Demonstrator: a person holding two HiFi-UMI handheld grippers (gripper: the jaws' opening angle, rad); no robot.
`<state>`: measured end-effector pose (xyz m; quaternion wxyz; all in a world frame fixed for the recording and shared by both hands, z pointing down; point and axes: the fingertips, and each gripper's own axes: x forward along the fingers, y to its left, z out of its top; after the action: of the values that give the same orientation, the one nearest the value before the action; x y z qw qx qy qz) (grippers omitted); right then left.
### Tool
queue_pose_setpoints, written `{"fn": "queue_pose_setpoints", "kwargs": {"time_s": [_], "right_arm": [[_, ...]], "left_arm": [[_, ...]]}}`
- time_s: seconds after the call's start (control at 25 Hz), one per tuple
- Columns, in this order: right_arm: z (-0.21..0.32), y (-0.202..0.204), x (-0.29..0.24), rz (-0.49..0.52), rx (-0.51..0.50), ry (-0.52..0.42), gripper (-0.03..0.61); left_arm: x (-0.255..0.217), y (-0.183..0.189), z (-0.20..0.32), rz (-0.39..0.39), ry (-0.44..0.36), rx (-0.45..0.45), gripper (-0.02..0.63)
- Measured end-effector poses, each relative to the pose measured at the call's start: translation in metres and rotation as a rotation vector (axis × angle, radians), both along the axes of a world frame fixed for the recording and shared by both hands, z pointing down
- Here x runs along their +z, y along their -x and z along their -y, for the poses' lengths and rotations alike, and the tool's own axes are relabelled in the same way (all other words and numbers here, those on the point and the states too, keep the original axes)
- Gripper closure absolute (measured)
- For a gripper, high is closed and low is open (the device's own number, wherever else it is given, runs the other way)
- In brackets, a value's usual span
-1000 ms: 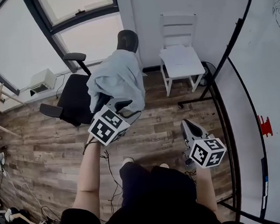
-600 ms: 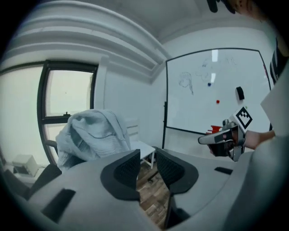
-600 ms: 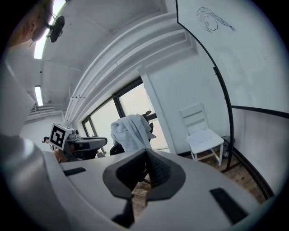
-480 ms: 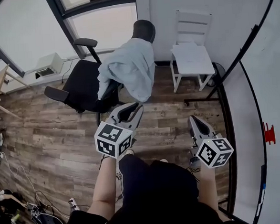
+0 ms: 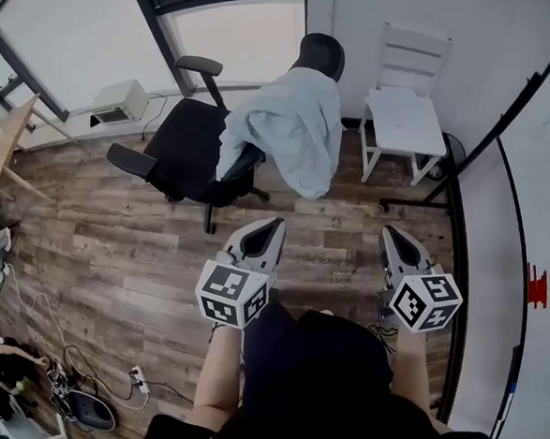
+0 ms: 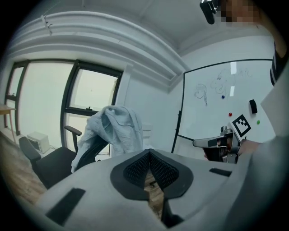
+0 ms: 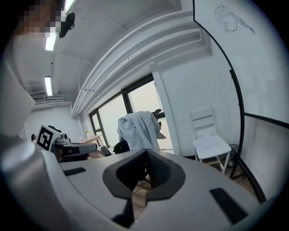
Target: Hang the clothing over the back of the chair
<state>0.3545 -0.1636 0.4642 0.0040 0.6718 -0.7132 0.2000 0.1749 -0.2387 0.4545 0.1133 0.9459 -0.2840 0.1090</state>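
1. A pale blue cloth shirt drapes the back of the black office chair, well ahead of both jaws.
2. Only the gripper views show us the pads meeting: the left gripper, jaws just closing, and the right gripper, both empty.

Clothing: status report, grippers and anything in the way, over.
Left gripper just closed, empty; right gripper shut, empty. Clothing draped over office chair back. Nothing between grippers and chair.

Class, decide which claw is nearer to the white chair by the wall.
Right. In the head view, the right claw lies straight below the white chair. The left claw is farther off to the left, below the draped shirt.
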Motion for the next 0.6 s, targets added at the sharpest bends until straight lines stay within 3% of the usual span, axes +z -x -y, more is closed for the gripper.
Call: {"fn": "queue_pose_setpoints", "kwargs": {"time_s": [0.28, 0.6], "right_arm": [[0.0084, 0.0061, 0.0014, -0.023, -0.031, 0.011, 0.578], [0.0098, 0.0042, 0.0062, -0.012, -0.021, 0.025, 0.578]], "left_arm": [[0.0042, 0.011, 0.0025, -0.012, 0.017, -0.038, 0.606], [0.0093, 0.0054, 0.0059, 0.015, 0.013, -0.02, 0.606]]}}
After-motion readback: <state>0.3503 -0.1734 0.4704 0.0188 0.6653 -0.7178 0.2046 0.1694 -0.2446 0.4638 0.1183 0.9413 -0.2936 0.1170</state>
